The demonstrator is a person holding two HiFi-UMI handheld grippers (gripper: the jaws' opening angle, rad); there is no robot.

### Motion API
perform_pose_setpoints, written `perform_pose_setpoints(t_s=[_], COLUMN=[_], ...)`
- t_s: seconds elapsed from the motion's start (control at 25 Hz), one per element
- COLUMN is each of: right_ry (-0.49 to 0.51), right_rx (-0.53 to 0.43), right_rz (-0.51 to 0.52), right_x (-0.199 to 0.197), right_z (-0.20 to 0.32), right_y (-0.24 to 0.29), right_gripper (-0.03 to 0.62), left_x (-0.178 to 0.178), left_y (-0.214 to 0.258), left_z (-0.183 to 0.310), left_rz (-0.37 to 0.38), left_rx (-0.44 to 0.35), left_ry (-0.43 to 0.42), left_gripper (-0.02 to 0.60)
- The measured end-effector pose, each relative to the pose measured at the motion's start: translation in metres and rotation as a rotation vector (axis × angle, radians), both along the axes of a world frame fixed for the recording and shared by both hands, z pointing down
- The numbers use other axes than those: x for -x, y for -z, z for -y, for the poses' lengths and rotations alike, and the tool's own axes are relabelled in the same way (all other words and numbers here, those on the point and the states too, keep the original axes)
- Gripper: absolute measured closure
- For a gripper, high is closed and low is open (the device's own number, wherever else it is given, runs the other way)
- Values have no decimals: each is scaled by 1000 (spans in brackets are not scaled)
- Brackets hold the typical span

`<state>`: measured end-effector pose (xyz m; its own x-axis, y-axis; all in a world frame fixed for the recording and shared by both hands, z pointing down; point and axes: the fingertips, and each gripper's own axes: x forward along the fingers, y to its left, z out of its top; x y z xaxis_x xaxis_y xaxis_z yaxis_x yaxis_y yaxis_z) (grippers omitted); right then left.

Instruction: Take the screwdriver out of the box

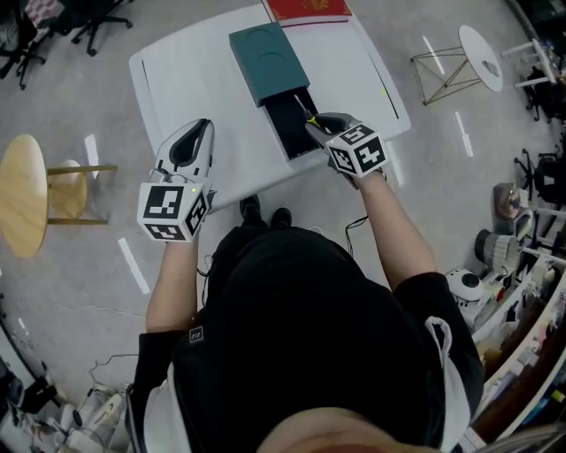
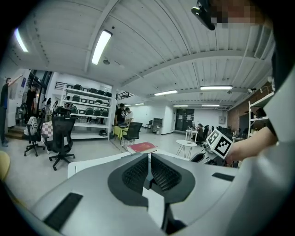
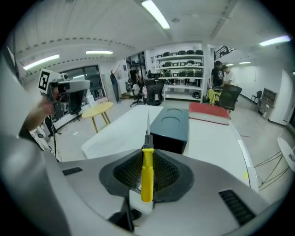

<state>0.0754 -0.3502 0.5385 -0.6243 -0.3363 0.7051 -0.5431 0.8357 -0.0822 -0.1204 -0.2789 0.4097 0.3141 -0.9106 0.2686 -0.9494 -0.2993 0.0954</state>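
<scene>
A dark teal box (image 1: 270, 60) lies on the white table (image 1: 190, 80), its black inner drawer (image 1: 292, 124) slid out toward me. My right gripper (image 1: 320, 126) is shut on a yellow-handled screwdriver (image 3: 147, 170), held just over the drawer's near right corner; the thin metal shaft (image 3: 148, 122) points toward the box (image 3: 171, 129). My left gripper (image 1: 189, 146) hovers at the table's near left edge, clear of the box. Its ribbed pads (image 2: 138, 173) nearly touch with nothing between them, and it points out into the room.
A red book (image 1: 309, 9) lies at the table's far end behind the box. A round wooden stool (image 1: 26, 195) stands to the left on the floor, a small white side table (image 1: 482, 57) to the right. Office chairs and shelves stand farther off.
</scene>
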Motion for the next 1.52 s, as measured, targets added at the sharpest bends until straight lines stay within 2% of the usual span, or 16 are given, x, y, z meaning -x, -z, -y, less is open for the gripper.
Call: perform_pose_setpoints(t_s=[0.32, 0.56, 0.8, 1.08, 1.16, 1.28, 1.52], right_ry=[2, 10, -9, -53, -62, -41, 13], right_rx=[5, -18, -80, -117, -116, -133, -216], right_rz=[260, 366, 456, 581, 631, 670, 699], right_x=[-34, -44, -39, -10, 5, 29, 62], right_z=[-34, -53, -74, -102, -108, -115, -134], right_y=[54, 86, 130, 182, 195, 209, 235], right_gripper=[507, 507, 507, 508, 508, 508, 508], left_x=[-39, -40, -16, 27, 43, 67, 102], left_y=[26, 41, 58, 83, 94, 99, 97], left_z=[-34, -59, -80, -101, -107, -114, -129], left_rz=[23, 48, 53, 15, 58, 115, 85], left_rx=[2, 0, -37, -92, -119, -138, -143], left_ry=[45, 73, 83, 88, 83, 79, 104], left_gripper=[549, 549, 549, 549, 549, 549, 549])
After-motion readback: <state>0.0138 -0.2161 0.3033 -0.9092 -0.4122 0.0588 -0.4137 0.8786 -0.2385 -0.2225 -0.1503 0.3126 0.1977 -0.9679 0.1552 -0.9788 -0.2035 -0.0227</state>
